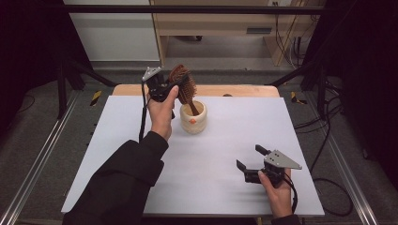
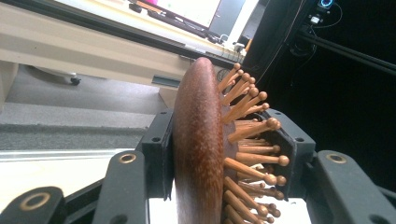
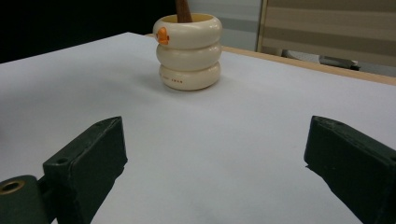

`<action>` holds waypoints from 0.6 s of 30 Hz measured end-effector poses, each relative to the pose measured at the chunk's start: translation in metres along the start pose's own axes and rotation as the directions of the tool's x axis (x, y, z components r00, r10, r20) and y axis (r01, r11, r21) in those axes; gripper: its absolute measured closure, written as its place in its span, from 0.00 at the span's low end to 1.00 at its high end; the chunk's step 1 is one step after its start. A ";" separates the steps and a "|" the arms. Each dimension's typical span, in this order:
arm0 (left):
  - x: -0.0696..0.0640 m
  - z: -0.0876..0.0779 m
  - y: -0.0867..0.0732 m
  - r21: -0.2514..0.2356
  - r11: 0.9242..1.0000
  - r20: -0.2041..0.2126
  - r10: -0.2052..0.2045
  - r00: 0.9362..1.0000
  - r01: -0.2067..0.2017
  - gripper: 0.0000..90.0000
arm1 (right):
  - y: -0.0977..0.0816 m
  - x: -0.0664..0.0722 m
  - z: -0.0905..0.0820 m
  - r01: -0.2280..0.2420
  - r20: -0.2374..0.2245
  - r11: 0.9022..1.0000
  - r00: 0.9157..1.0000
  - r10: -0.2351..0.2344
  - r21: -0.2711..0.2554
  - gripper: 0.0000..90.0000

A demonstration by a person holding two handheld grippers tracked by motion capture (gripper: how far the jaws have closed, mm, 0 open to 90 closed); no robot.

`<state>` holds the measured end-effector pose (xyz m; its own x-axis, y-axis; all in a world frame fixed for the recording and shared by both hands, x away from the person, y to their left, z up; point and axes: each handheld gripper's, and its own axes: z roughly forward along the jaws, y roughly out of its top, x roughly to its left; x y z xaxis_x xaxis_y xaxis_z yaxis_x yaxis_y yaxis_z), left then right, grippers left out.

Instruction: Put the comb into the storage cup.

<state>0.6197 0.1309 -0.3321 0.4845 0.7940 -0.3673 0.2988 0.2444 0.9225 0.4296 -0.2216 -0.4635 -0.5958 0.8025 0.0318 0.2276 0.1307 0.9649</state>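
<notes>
A brown wooden hairbrush with pegged bristles stands with its handle down in a cream ringed cup at the table's far middle. My left gripper is shut on the brush head; in the left gripper view the dark head sits between the jaws with its pegs pointing right. My right gripper rests low near the front right of the table, open, with nothing between its jaws. In the right gripper view the cup stands ahead, the brush handle rising from it.
A white sheet covers the table, with a wooden edge showing at the back. Metal rails run along both sides, and cables lie on the floor at the right. A pale cabinet stands beyond the table.
</notes>
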 end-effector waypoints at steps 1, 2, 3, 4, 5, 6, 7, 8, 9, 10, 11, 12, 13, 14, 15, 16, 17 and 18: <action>-0.001 0.000 -0.001 0.000 1.000 0.001 0.002 1.000 -0.002 0.55 | 0.000 0.000 0.000 0.000 -0.002 1.000 1.000 0.000 0.001 0.06; -0.001 0.000 -0.001 0.000 1.000 0.003 0.003 1.000 -0.003 0.54 | 0.000 0.001 0.000 0.001 -0.003 1.000 1.000 -0.001 0.002 0.07; -0.001 0.001 -0.002 0.000 1.000 0.005 0.003 1.000 -0.003 0.55 | 0.000 0.001 0.000 0.000 -0.004 1.000 1.000 0.000 0.002 0.07; -0.001 0.001 -0.002 0.001 1.000 0.009 0.001 1.000 -0.001 0.55 | 0.000 0.001 0.000 0.001 -0.004 1.000 1.000 -0.001 0.003 0.07; -0.001 0.001 -0.003 0.004 1.000 0.010 0.003 1.000 -0.003 0.55 | 0.000 0.001 0.000 -0.001 -0.004 1.000 1.000 0.001 0.003 0.07; -0.002 0.001 -0.004 0.004 1.000 0.009 0.004 1.000 -0.004 0.55 | 0.000 0.000 0.000 -0.001 -0.004 1.000 1.000 0.001 0.001 0.07; -0.002 0.002 -0.004 0.007 1.000 0.009 0.005 1.000 -0.005 0.55 | 0.000 0.000 0.000 -0.002 -0.005 1.000 1.000 0.002 0.001 0.07; -0.001 0.002 -0.005 0.009 1.000 0.009 0.004 1.000 -0.004 0.54 | 0.000 0.000 0.000 -0.002 -0.005 1.000 1.000 0.002 0.002 0.07; -0.001 0.002 -0.005 0.009 1.000 0.009 0.002 1.000 -0.002 0.55 | -0.001 0.000 0.001 0.000 -0.005 1.000 1.000 0.000 0.003 0.06; -0.001 0.002 -0.005 0.009 1.000 0.010 -0.001 1.000 0.001 0.54 | -0.001 0.000 0.001 -0.002 -0.007 1.000 1.000 0.002 0.005 0.06; -0.001 0.001 -0.006 0.008 1.000 0.013 -0.005 1.000 0.005 0.54 | -0.001 0.000 0.001 0.000 -0.008 1.000 1.000 0.000 0.005 0.06; 0.000 0.001 -0.006 0.006 1.000 0.014 -0.008 1.000 0.008 0.54 | -0.001 0.000 0.001 0.001 -0.010 1.000 1.000 -0.001 0.005 0.06; 0.001 0.000 -0.005 0.003 1.000 0.014 -0.012 1.000 0.012 0.55 | -0.001 0.001 0.001 0.001 -0.011 1.000 1.000 -0.001 0.006 0.07; 0.001 0.000 -0.005 0.000 1.000 0.013 -0.013 1.000 0.013 0.55 | -0.001 0.001 0.002 0.000 -0.012 1.000 1.000 0.000 0.007 0.06; 0.002 -0.001 -0.005 -0.001 1.000 0.012 -0.014 1.000 0.014 0.55 | -0.001 0.001 0.002 0.000 -0.012 1.000 1.000 0.000 0.007 0.06; 0.002 -0.001 -0.005 0.000 1.000 0.010 -0.014 1.000 0.014 0.54 | -0.001 0.001 0.002 -0.001 -0.012 1.000 1.000 0.001 0.008 0.06; 0.002 -0.001 -0.005 0.001 1.000 0.010 -0.013 1.000 0.013 0.55 | -0.001 0.000 0.002 -0.002 -0.012 1.000 1.000 0.002 0.009 0.06; 0.003 -0.001 -0.005 0.001 1.000 0.010 -0.013 1.000 0.013 0.54 | -0.002 0.000 0.003 -0.003 -0.012 1.000 1.000 0.003 0.009 0.06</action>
<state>0.6184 0.1324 -0.3378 0.4887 0.7852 -0.3804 0.3063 0.2538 0.9175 0.4310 -0.2201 -0.4656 -0.6040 0.7961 0.0378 0.2360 0.1333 0.9626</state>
